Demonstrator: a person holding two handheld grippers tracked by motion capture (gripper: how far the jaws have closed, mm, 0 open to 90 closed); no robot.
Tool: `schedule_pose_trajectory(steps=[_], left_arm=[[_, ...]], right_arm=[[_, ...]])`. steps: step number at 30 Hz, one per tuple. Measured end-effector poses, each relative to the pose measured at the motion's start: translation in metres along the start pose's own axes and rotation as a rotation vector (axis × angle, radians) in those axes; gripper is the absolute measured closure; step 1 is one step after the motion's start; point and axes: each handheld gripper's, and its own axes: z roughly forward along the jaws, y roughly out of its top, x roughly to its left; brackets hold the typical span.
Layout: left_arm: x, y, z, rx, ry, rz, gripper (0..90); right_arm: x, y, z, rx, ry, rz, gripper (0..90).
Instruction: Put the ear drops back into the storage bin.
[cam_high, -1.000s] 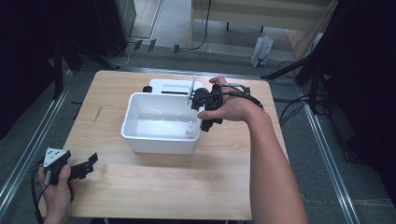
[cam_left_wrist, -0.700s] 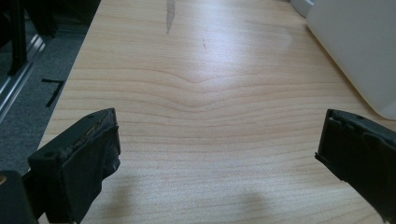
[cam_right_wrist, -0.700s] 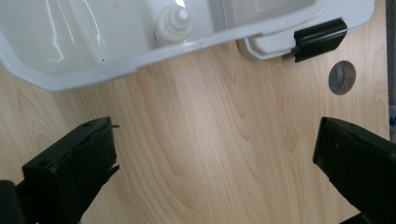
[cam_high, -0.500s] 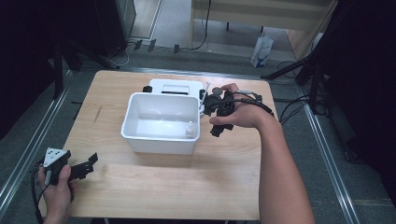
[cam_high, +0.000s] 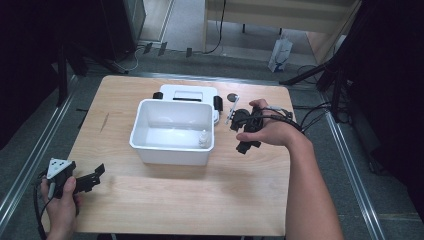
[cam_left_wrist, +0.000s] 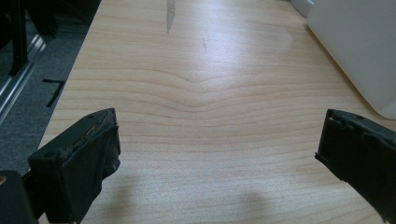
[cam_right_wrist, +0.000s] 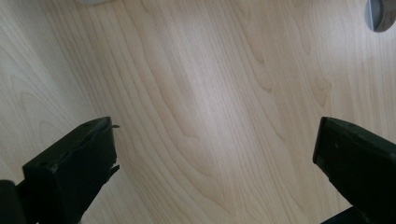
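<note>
A white plastic tub (cam_high: 150, 145) stands in the middle of the wooden table (cam_high: 200, 200). Inside it, at the right near corner, stands a small white bottle (cam_high: 204, 139). My right gripper (cam_high: 243, 133) hovers just right of the tub, held in a hand, jaws wide apart. In the right gripper view the right gripper (cam_right_wrist: 215, 144) is open over bare wood. My left gripper (cam_high: 92, 178) rests at the table's near left corner. It points toward the tub, and in the left gripper view the left gripper (cam_left_wrist: 219, 135) is open and empty, with the tub's wall (cam_left_wrist: 355, 42) at upper right.
A flat white device (cam_high: 187, 93) with black feet lies behind the tub. A small dark disc (cam_high: 232, 97) and a thin pen-like stick (cam_high: 232, 111) lie right of it; the disc (cam_right_wrist: 380, 11) also shows in the right gripper view. Metal rails run along both table sides.
My right gripper has moved from over the tub's right rim to the table just right of the tub. The left gripper has stayed put.
</note>
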Motion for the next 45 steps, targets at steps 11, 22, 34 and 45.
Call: schedule_pose_trajectory(steps=[11,22,34,45], left_arm=[[0.0,0.0,0.0,-0.001,0.0,0.001,0.1],[-0.001,0.0,0.0,-0.001,-0.001,0.004,0.1],[0.0,0.0,0.0,-0.002,-0.001,0.002,0.1],[-0.001,0.0,0.0,-0.001,0.001,0.006,0.1]], right_arm=[[0.003,-0.031,0.016,0.017,0.013,0.043,0.0],[0.009,-0.067,0.028,-0.013,0.005,0.117,0.0],[0.021,-0.109,0.039,-0.124,-0.026,0.226,0.0],[0.038,-0.156,0.048,-0.274,-0.076,0.359,0.0]])
